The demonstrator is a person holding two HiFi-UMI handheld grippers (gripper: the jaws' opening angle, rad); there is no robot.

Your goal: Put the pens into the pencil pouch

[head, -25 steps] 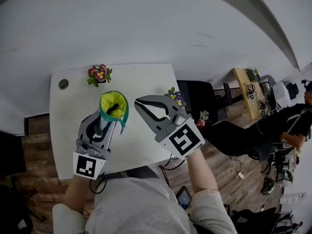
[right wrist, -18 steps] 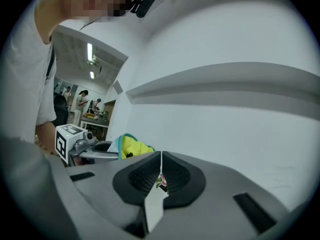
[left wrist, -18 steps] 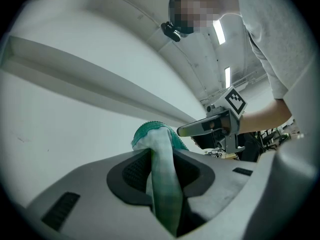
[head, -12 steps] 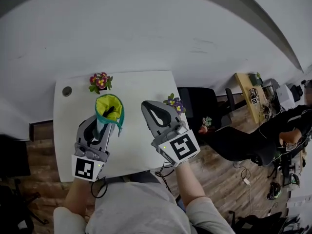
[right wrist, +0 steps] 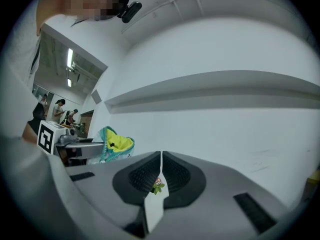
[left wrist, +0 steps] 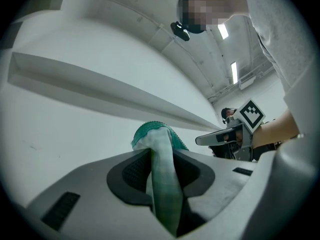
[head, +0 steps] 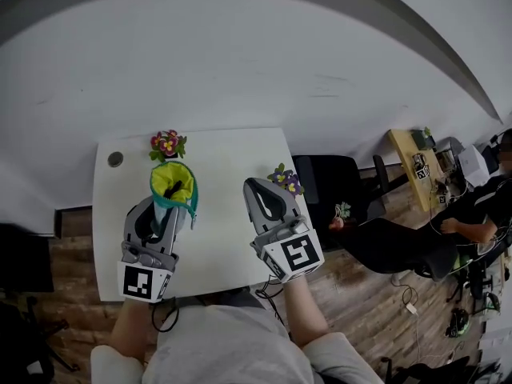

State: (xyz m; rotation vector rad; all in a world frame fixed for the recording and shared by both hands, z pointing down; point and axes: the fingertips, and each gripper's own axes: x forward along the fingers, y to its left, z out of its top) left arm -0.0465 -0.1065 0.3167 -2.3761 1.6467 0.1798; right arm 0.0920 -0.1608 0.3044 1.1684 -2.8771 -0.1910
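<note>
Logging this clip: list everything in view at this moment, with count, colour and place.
pencil pouch: 1, teal with yellow lining, held up, mouth open, left of centre
dark item: 1, black, inside the pouch mouth, possibly a pen
table: 1, white, centre of the head view
flower pots: 2, pink at far edge, purple at right edge
cable port: 1, grey, table's far left corner
office chair: 1, black, right of table
seated person: 1, dark clothes, far right
left gripper: 1, grey, shut on the pouch
right gripper: 1, grey, shut, empty
</note>
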